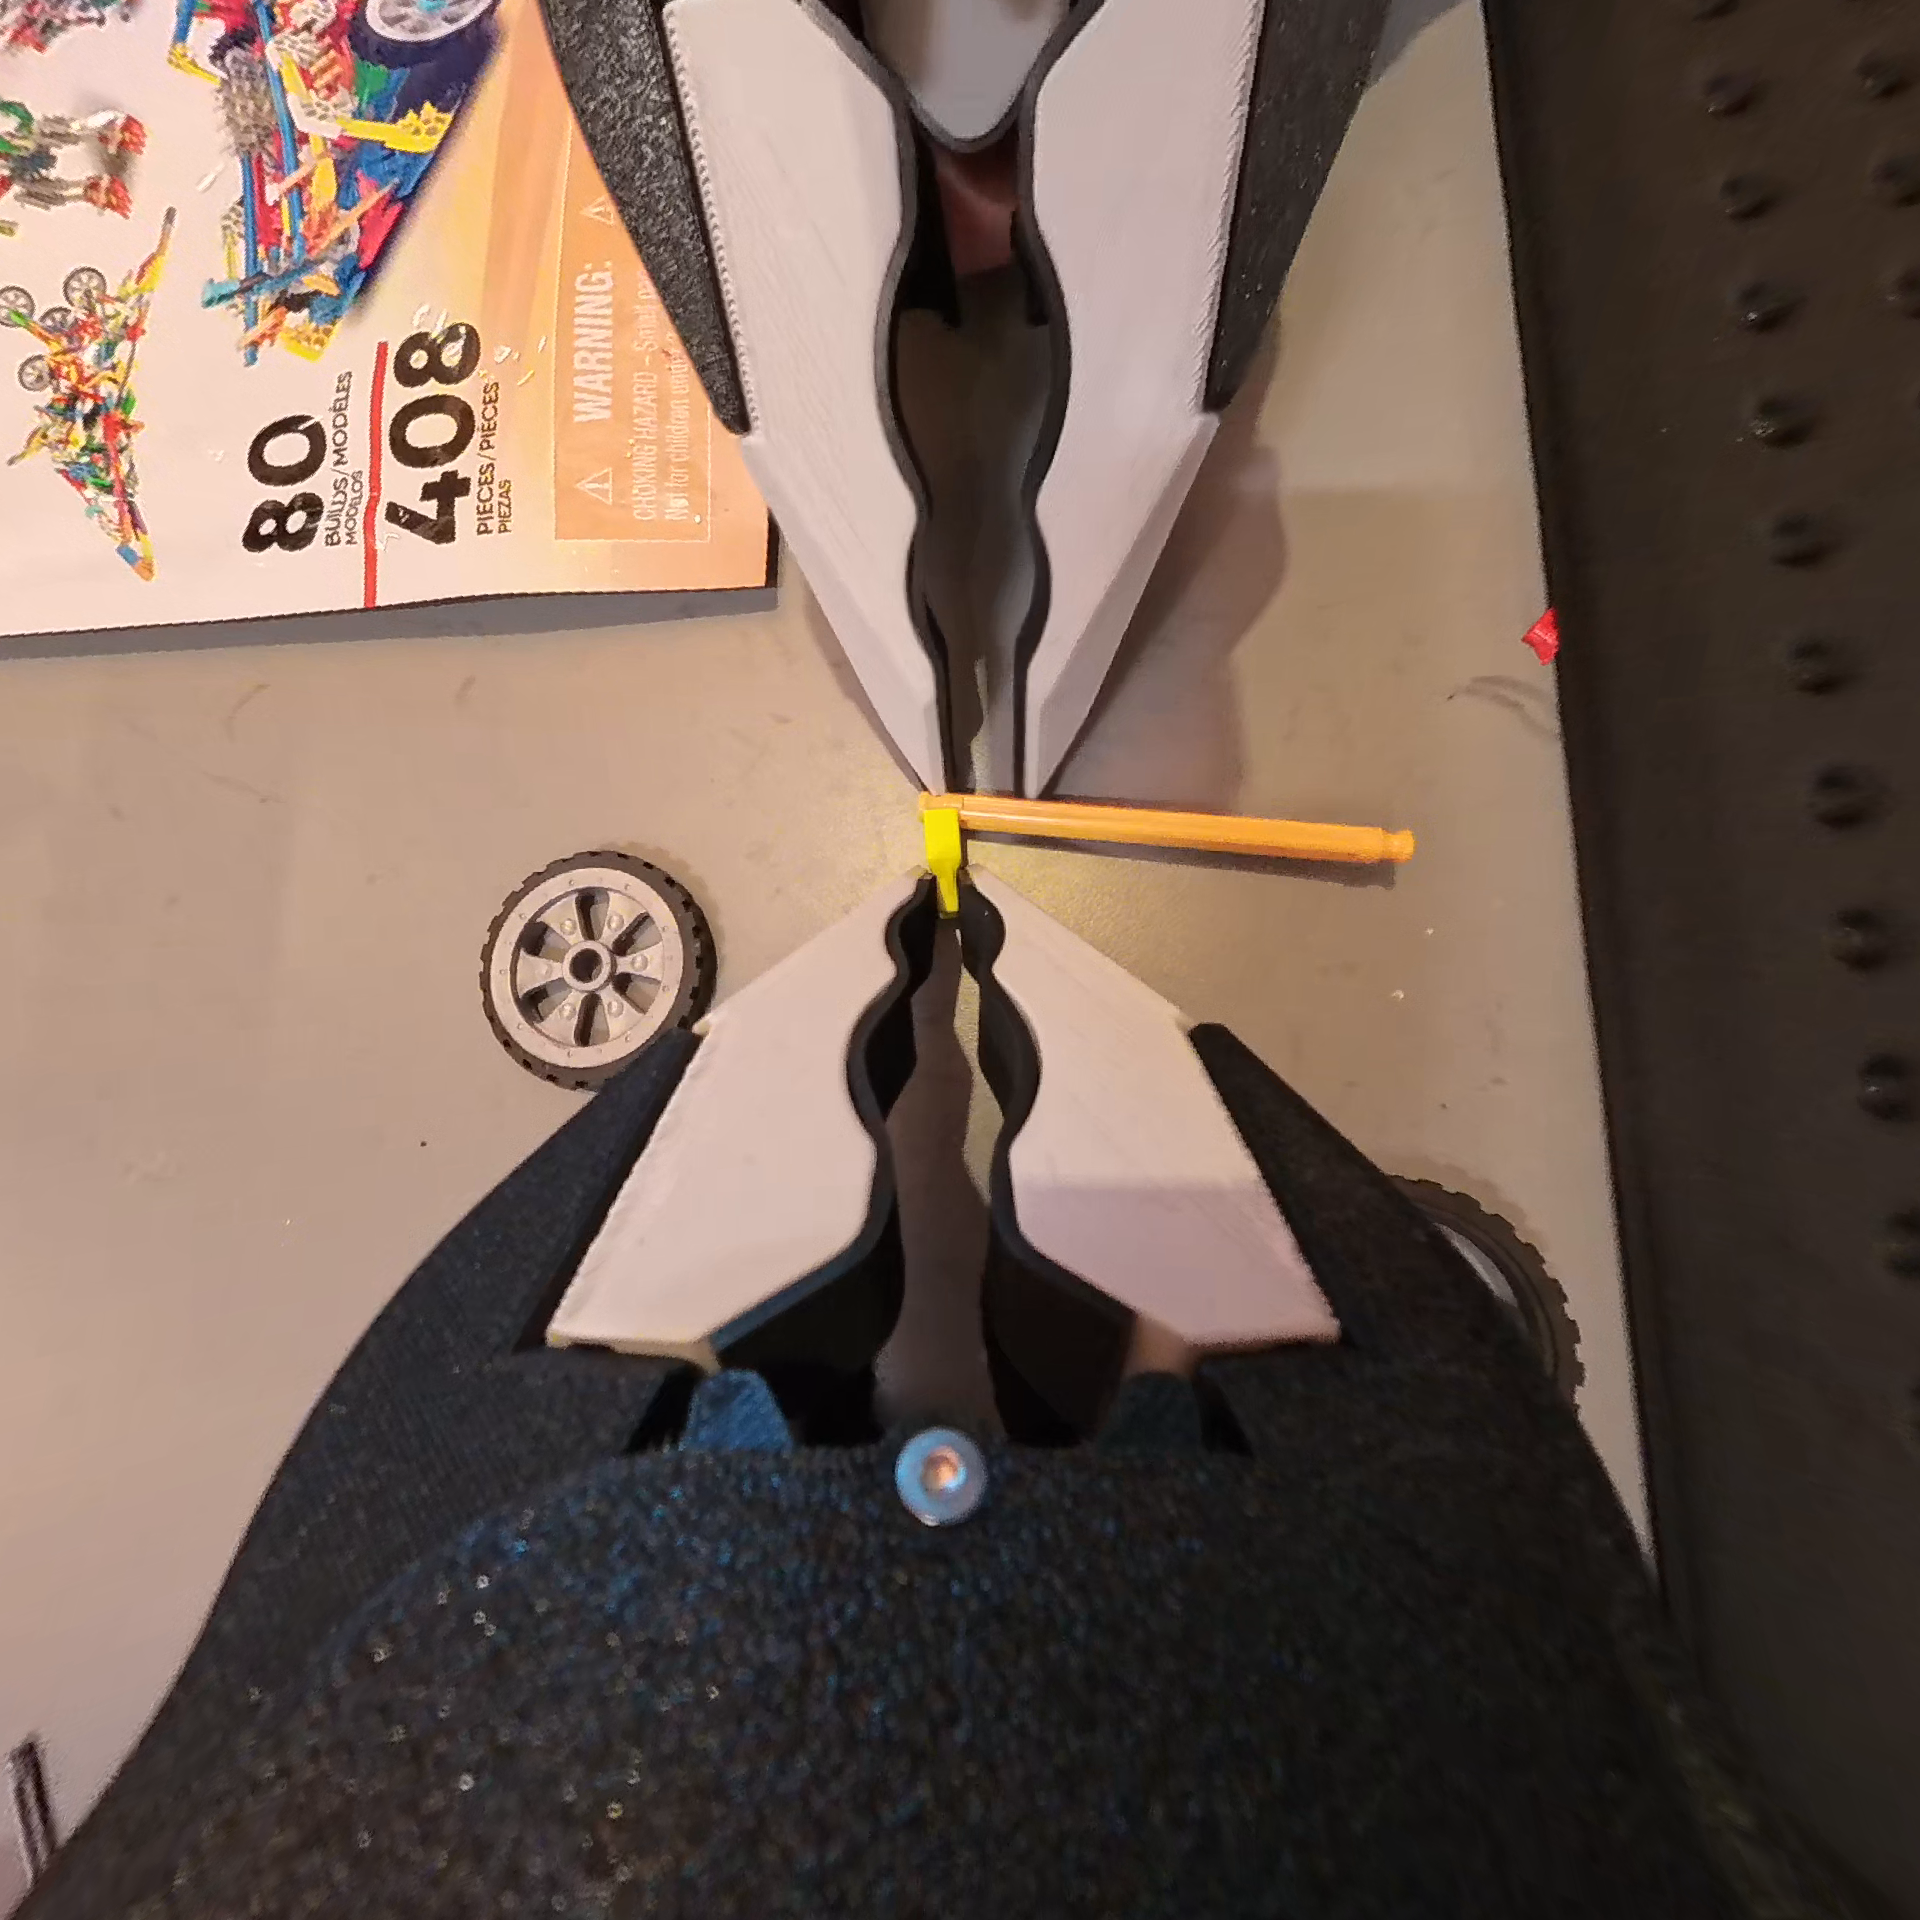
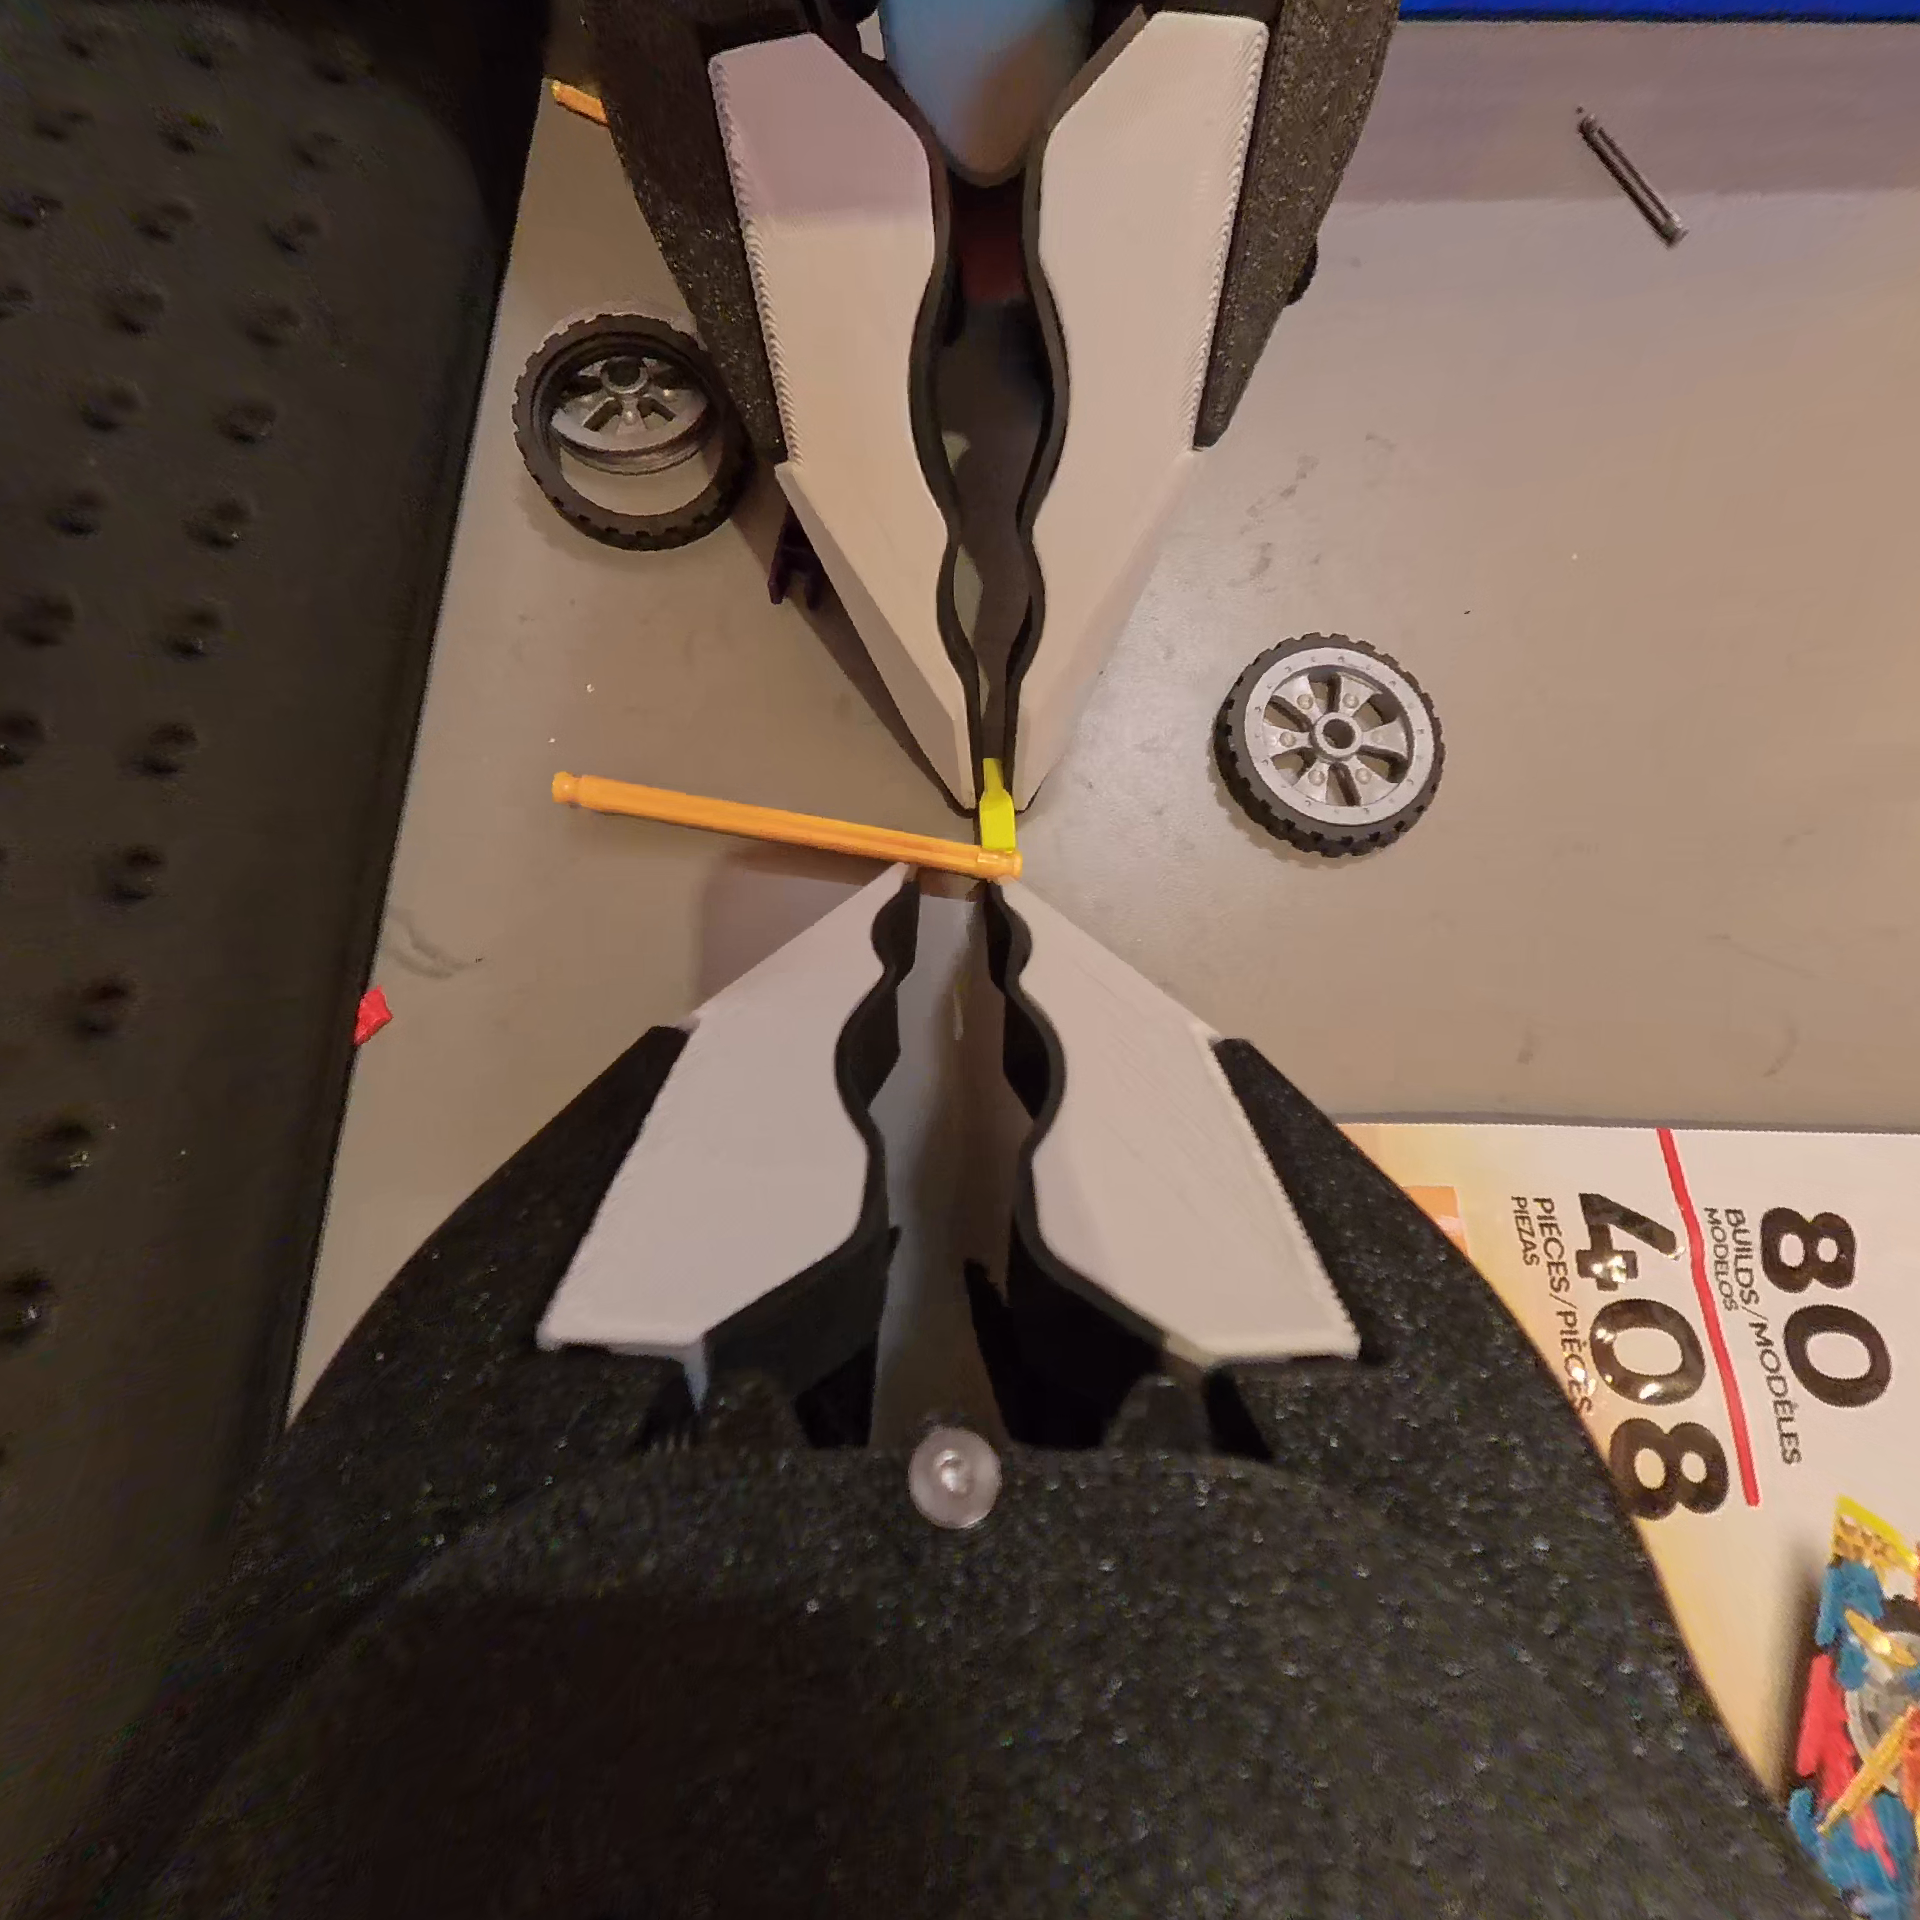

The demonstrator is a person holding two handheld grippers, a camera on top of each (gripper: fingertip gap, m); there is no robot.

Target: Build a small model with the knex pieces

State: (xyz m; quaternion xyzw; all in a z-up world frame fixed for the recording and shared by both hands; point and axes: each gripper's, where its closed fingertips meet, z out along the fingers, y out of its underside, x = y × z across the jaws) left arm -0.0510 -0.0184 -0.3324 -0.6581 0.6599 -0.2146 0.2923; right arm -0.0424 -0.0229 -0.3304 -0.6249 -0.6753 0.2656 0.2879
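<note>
Yellow clip (image 1: pixel 940 854) clamped in left claw (image 1: pixel 943 902); right claw (image 2: pixel 948 885) nearly closed, touching orange rod (image 2: pixel 769 823)

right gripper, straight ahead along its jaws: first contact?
Likely the orange rod lying just past the right gripper, then the yellow clip held by the left gripper facing it. Depth is unclear.

The printed box (image 1: pixel 312 312) runs off the picture's edge in both views. A tyre (image 1: pixel 1527 1278) shows only as a sliver behind the left gripper (image 1: pixel 943 883). A small purple piece (image 2: pixel 790 566) hides mostly behind a finger. The red scrap (image 2: pixel 371 1013) is too small to identify. The yellow clip (image 2: pixel 995 810) is partly covered where the tips pinch it.
</note>
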